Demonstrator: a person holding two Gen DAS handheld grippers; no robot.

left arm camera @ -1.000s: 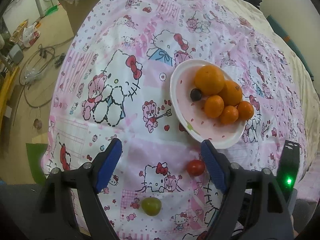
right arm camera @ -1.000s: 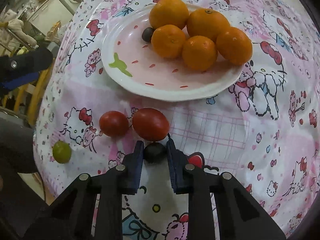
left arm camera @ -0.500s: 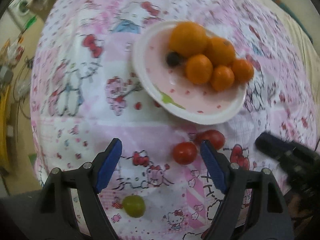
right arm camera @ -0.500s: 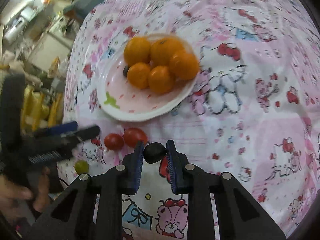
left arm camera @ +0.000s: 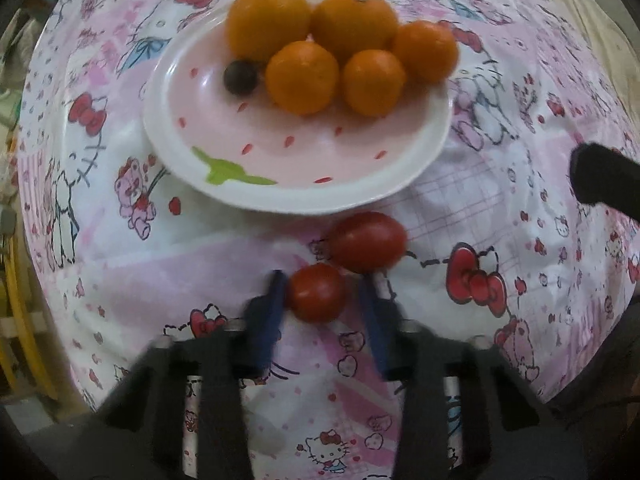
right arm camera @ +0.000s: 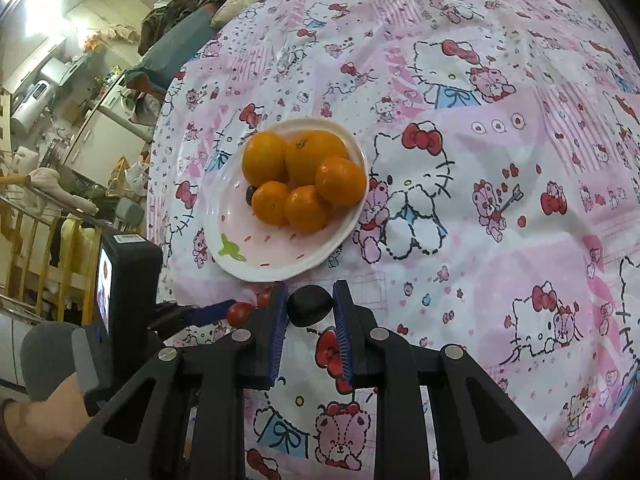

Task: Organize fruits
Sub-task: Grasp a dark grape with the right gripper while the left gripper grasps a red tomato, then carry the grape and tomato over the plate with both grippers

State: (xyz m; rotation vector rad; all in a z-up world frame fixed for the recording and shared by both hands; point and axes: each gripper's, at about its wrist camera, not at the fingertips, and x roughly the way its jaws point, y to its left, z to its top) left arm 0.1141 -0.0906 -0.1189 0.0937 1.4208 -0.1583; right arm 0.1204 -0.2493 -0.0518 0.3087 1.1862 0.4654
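A white and pink plate point(left arm camera: 400, 176) holds several oranges point(left arm camera: 302, 78) and a dark grape point(left arm camera: 241, 77). My left gripper point(left arm camera: 318, 292) has its blue jaws closing around a small red tomato point(left arm camera: 316, 293) on the cloth; the left pad touches it, a small gap shows on the right. A larger oval tomato point(left arm camera: 366, 242) lies just beyond it. My right gripper point(right arm camera: 310, 306) is shut on a dark grape point(right arm camera: 310, 305) and holds it above the cloth, near the plate point(right arm camera: 256, 268). The left gripper and small tomato point(right arm camera: 239, 313) show at its left.
The Hello Kitty cloth point(right arm camera: 480, 200) covers a round table. Its edge drops off at the left, with room clutter, shelves and a yellow rack point(right arm camera: 60, 248) beyond. The right gripper's dark tip point(left arm camera: 604, 186) shows at the right edge of the left wrist view.
My left gripper has moved in low and narrowed its jaws around the small tomato. My right gripper has lifted away with the dark grape. The green grape has left view.
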